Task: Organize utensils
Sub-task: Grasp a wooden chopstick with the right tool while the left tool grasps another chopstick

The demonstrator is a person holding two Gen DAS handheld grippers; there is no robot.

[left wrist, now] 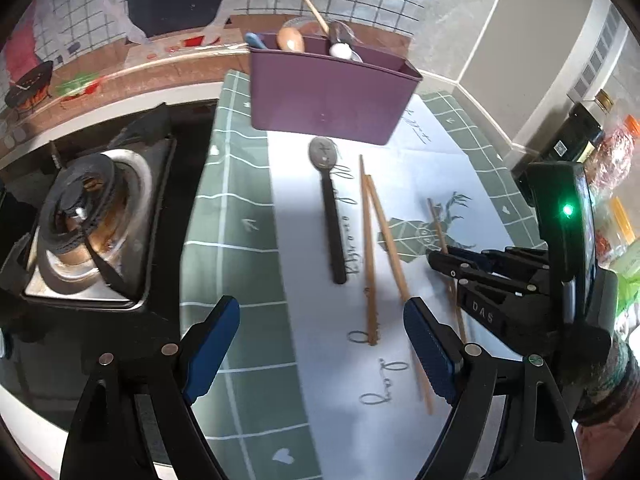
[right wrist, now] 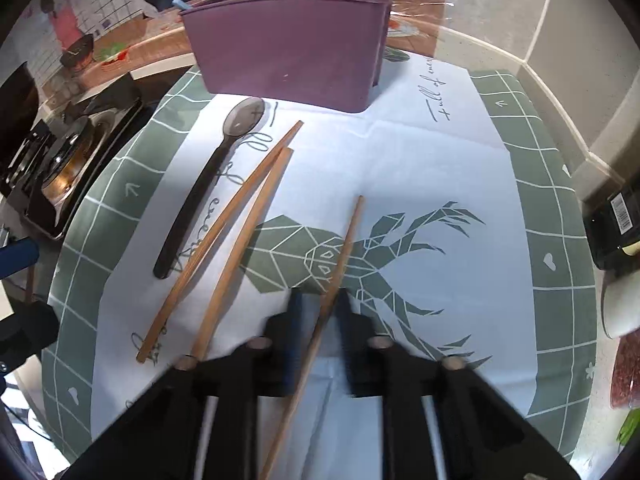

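Note:
A purple utensil holder (left wrist: 324,96) (right wrist: 288,44) stands at the far end of the placemat with several utensils in it. In front of it lie a dark spoon (left wrist: 332,216) (right wrist: 208,188) and two wooden chopsticks (left wrist: 370,260) (right wrist: 224,236), crossing near their far ends. A third chopstick (right wrist: 344,256) (left wrist: 438,224) lies apart to the right, and my right gripper (right wrist: 320,300) (left wrist: 440,258) is shut on it near its middle, low over the mat. My left gripper (left wrist: 322,304) hangs open above the near ends of the spoon and the chopstick pair, holding nothing.
The green and white placemat (right wrist: 440,168) with a deer print covers the counter. A gas stove burner (left wrist: 92,220) sits to the left of it. Dark bottles and packets (left wrist: 580,132) crowd the right edge. A tiled wall runs behind the holder.

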